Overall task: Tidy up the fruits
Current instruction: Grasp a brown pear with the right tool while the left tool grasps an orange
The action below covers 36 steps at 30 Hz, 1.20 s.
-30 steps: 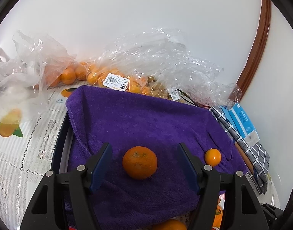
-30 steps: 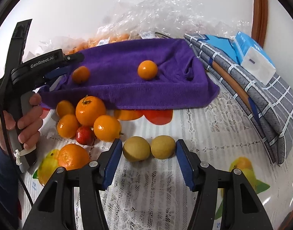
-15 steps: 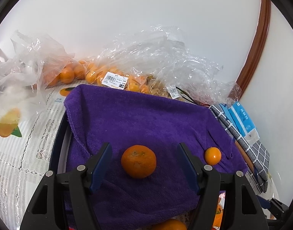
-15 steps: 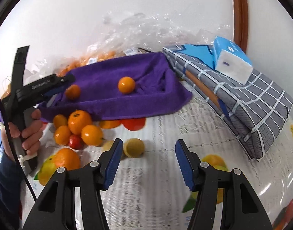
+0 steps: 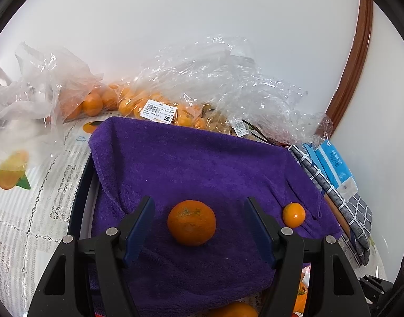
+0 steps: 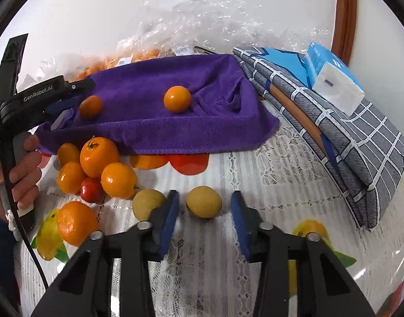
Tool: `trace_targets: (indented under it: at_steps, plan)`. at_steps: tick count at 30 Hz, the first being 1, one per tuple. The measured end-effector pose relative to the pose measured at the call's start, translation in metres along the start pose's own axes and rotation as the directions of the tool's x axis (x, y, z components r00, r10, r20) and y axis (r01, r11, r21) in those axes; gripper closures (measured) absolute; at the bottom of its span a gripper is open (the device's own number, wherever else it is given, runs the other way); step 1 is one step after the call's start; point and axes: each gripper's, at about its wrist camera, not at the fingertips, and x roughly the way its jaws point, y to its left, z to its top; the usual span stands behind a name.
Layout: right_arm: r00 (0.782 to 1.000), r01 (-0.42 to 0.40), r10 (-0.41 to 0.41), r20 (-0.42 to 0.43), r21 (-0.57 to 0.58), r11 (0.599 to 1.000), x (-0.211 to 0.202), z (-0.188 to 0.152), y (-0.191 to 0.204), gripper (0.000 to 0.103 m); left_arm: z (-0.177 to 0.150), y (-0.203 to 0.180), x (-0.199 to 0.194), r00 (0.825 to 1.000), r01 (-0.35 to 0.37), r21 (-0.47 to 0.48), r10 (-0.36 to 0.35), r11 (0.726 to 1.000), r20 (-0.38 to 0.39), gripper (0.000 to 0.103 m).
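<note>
1. Low in the right wrist frame, the right gripper [image 6: 204, 220] stands partly open around a yellow fruit [image 6: 204, 202], holding nothing yet.
2. Close gently; its twin [image 6: 147, 204] lies just left.
3. The left gripper [image 5: 199, 232], wide open and empty, frames an orange [image 5: 191, 222] on the towel [image 5: 196, 163].

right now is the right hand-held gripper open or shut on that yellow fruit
Open. The right hand-held gripper straddles the yellow fruit, with a visible gap between the fruit and each blue pad; nothing is clamped yet.
</note>
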Motion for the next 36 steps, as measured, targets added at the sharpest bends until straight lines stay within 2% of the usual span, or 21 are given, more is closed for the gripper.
trace_targets:
  at_steps: [7,13,19,21,26,29,36]
  plan:
    - [0.999,-0.017,0.012,0.053,0.102,0.995,-0.008,-0.001,-0.018,0.076,-0.001,-0.004,-0.005,1.0,0.009,0.015,-0.01,1.0,0.02,0.035]
    - [0.996,-0.015,0.007,0.083,0.089,0.996,-0.015,-0.002,-0.015,0.076,-0.005,-0.008,-0.021,0.999,0.0,0.023,-0.001,1.0,0.044,0.035]
    - [0.996,-0.014,0.006,0.085,0.092,0.996,-0.017,-0.002,-0.016,0.076,-0.036,-0.001,-0.058,1.0,0.012,-0.033,-0.012,0.999,0.011,0.036]
    - [0.997,-0.01,0.003,0.078,0.091,0.996,-0.015,-0.002,-0.016,0.076,-0.048,-0.003,-0.074,0.999,-0.003,-0.02,0.004,1.0,0.033,0.036]
    - [0.997,-0.016,0.009,0.082,0.078,0.997,-0.017,-0.003,-0.013,0.076,-0.062,-0.014,-0.081,0.999,0.036,-0.024,-0.036,0.999,0.002,0.036]
    - [0.996,-0.018,0.011,0.089,0.079,0.997,-0.018,-0.003,-0.013,0.076,-0.064,-0.022,-0.068,0.997,0.045,-0.025,-0.046,0.999,-0.054,0.036]
    - [0.996,-0.037,0.028,0.087,0.101,0.994,-0.018,-0.003,-0.018,0.076,-0.068,-0.023,-0.042,0.989,0.027,-0.049,-0.034,0.998,-0.146,0.037]
